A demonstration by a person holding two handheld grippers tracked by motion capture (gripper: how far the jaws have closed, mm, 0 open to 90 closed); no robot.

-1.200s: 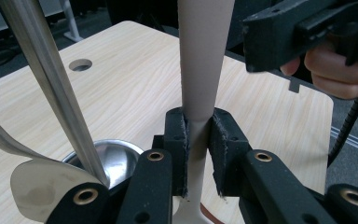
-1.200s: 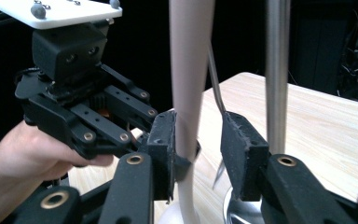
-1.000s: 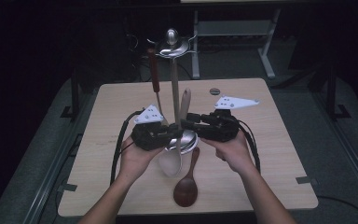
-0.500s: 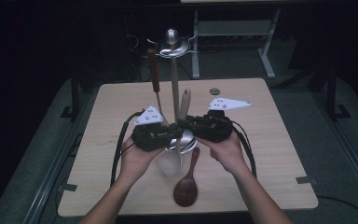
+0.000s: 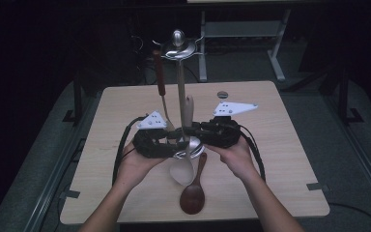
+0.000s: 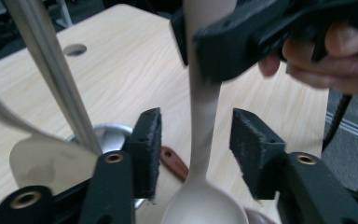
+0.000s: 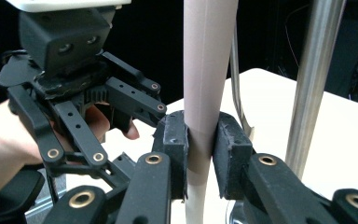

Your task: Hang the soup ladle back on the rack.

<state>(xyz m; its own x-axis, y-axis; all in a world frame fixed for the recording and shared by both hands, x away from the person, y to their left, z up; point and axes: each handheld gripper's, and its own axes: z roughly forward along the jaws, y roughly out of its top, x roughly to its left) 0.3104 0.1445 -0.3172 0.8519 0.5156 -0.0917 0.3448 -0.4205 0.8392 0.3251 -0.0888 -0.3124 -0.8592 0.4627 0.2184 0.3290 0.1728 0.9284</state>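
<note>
A cream spoon (image 5: 188, 109) stands upright beside the metal pole (image 5: 180, 92) of a utensil stand, bowl down near the stand's base. My right gripper (image 7: 200, 135) is shut on its handle (image 7: 209, 60), having just been closing. My left gripper (image 6: 196, 126) has just been opening. Its pads (image 6: 149, 140) now stand apart on either side of the spoon's lower handle (image 6: 204, 116) without touching it. In the high view the left gripper (image 5: 174, 145) and the right gripper (image 5: 193, 131) meet at the pole from either side.
A dark brown wooden spoon (image 5: 193, 195) lies on the table in front of the stand. A red-handled metal utensil (image 5: 160, 77) hangs from the stand's top, its blade (image 6: 42, 158) by my left jaw. A round hole (image 5: 222, 94) marks the table's far side.
The right gripper has shifted slightly left, in toward the spoon handle. Both hands otherwise stay at the stand's base.
</note>
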